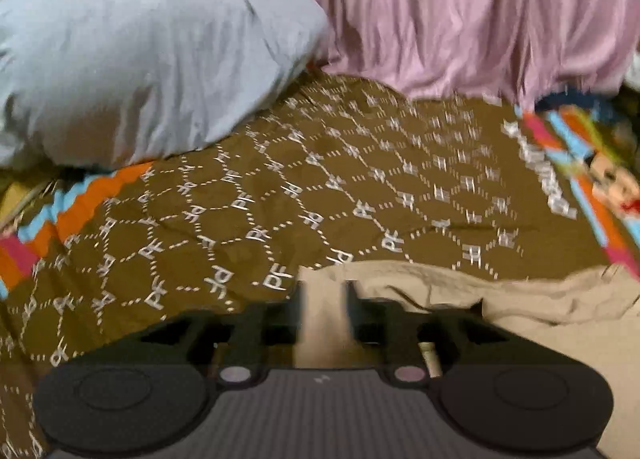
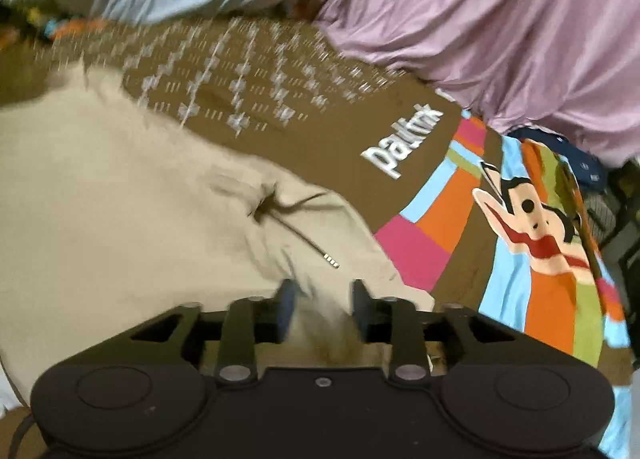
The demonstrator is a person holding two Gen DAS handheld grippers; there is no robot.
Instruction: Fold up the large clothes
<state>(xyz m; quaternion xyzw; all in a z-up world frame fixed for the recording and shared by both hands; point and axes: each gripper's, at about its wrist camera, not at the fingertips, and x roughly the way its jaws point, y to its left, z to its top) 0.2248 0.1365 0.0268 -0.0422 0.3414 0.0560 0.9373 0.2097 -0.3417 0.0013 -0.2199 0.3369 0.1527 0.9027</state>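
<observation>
- Both grippers sit low over the bed, each with beige cloth running up between its two fingers
- Left gripper: jaws narrow, a strip of the beige garment pinched between them, apparently at an edge or corner
- Right gripper: jaws a little wider, with the beige garment bunched in the gap; it looks gripped, though blur keeps me from being sure
- Near the right gripper a dark drawstring with a metal tip trails across the cloth from a puckered eyelet, which suggests a waistband or hood
- Beyond the garment lies the brown patterned bedspread, its striped cartoon border to the right
- Farther back, a grey pillow and a mauve sheet are heaped against each other
- Progress, as I judge it: early or mid-fold; the garment lies spread and rumpled on the bed, no neat folded stack shows, so the folding and smoothing remain
</observation>
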